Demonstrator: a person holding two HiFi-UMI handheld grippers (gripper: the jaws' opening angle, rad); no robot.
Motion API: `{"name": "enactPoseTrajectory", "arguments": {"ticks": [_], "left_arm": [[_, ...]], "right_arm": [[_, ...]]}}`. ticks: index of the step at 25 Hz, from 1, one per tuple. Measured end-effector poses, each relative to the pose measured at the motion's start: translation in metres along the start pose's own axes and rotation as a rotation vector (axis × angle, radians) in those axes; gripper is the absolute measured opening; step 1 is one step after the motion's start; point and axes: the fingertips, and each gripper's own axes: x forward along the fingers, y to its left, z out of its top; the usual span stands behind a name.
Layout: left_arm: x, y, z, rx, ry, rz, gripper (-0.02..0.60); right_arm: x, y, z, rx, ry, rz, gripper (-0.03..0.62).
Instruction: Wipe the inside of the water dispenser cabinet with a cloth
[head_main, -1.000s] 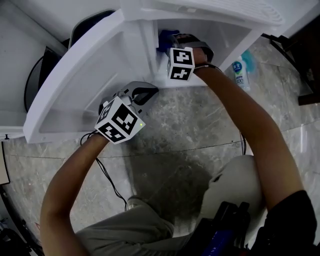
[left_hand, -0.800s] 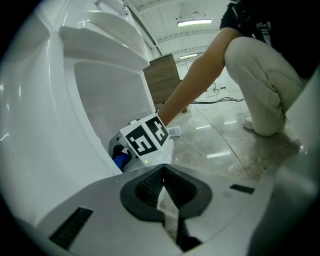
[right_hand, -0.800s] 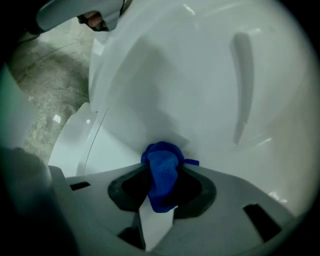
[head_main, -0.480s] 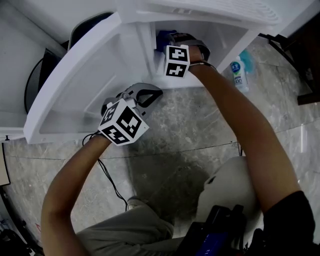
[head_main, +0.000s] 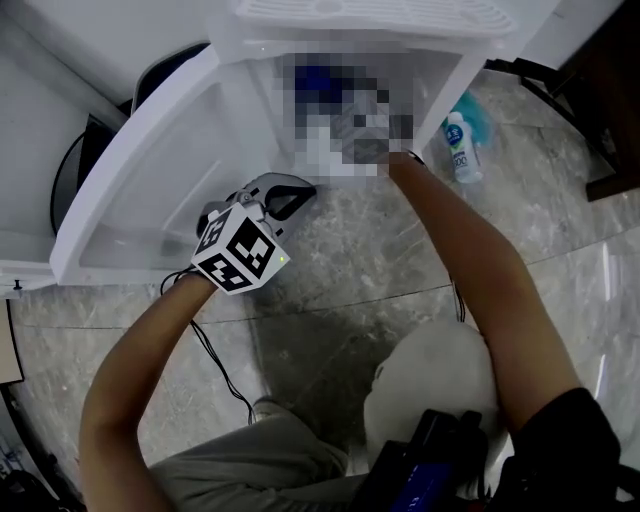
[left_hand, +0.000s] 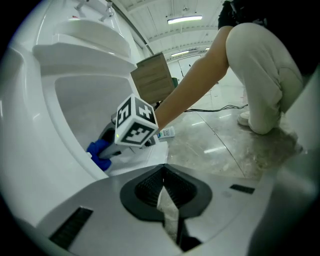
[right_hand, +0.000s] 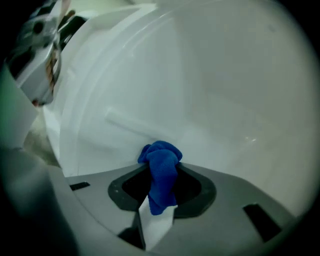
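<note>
My right claw (right_hand: 159, 202) is clenched on the blue cloth (right_hand: 161, 172), which is bunched between its jaws with a wad sticking out past the tips. That claw is reached into the open water dispenser cabinet (head_main: 455, 75), low down and toward the left inner wall. The cloth is right up against the white wall there, though I cannot tell whether it actually touches. From the head view that area is masked, so I go by the two claw views.

My left claw (head_main: 290, 190) is clenched with nothing between its jaws. It hangs outside the cabinet, just in front of the near bottom edge and beside the swung-open door (head_main: 140, 190).

A small bottle (head_main: 458, 150) lies on the stone floor (head_main: 370, 260) to the right of the cabinet, and a thin cable (head_main: 215, 355) runs across the floor below my left arm.
</note>
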Motion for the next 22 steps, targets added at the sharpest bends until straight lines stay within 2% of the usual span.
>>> {"name": "enactPoseTrajectory", "arguments": {"ticks": [5,8,10,16,22], "left_arm": [[0.001,-0.010,0.010,0.025,-0.003,-0.020,0.008],[-0.001,-0.013,0.013,0.037,0.000,-0.024,0.008],[-0.003,-0.012,0.014,0.038,-0.002,-0.021,0.008],[-0.004,-0.008,0.014,0.032,-0.003,-0.011,0.008],[-0.005,-0.005,0.013,0.032,0.001,-0.004,0.008]], "right_arm": [[-0.032,-0.058,0.076,0.280,-0.346,-0.127,0.104],[-0.052,-0.081,0.117,0.394,-0.494,-0.180,0.104],[-0.059,-0.083,0.126,0.431,-0.521,-0.197,0.104],[-0.050,-0.081,0.125,0.401,-0.511,-0.215,0.104],[-0.019,-0.101,0.118,0.389,-0.438,-0.251,0.103]]}}
